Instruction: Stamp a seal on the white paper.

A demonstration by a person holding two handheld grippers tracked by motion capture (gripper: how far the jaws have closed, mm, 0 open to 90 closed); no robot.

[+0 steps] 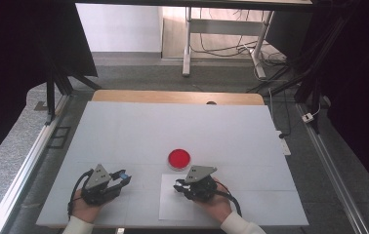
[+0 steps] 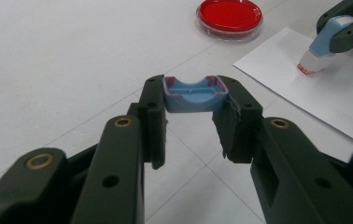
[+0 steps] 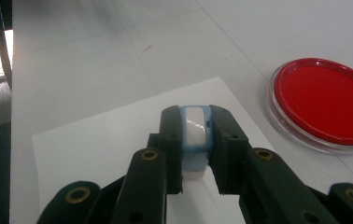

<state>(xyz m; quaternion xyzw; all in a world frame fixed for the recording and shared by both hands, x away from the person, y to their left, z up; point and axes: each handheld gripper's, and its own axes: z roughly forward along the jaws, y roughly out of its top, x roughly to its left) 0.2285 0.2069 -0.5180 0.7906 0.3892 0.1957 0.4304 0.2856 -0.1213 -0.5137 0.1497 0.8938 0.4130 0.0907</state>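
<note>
Left gripper view records the left gripper [image 2: 192, 114] clamped on a small blue cap [image 2: 194, 94], a shallow moulded plastic shell with a scooped rim edged in red ink; the jaws pinch its two short ends, mouth toward the camera. Holding the cap aside likely frees the stamping face. Farther off in that view, the right gripper [image 2: 347, 23] holds a blue stamp [image 2: 321, 46] tilted, its white lower body and red-stained face set on the white paper sheet [image 2: 324, 98]. Right gripper view shows the black jaws closed on the stamp's flat sides, its glossy white top panel between them. The angle suggests an impression in hand on the sheet. A round clear-rimmed dish of red ink [image 3: 325, 103] sits just beyond the sheet, plausibly for re-inking. High view confirms the table [image 1: 124, 126] surface is matt and pale, with faint seams.
</note>
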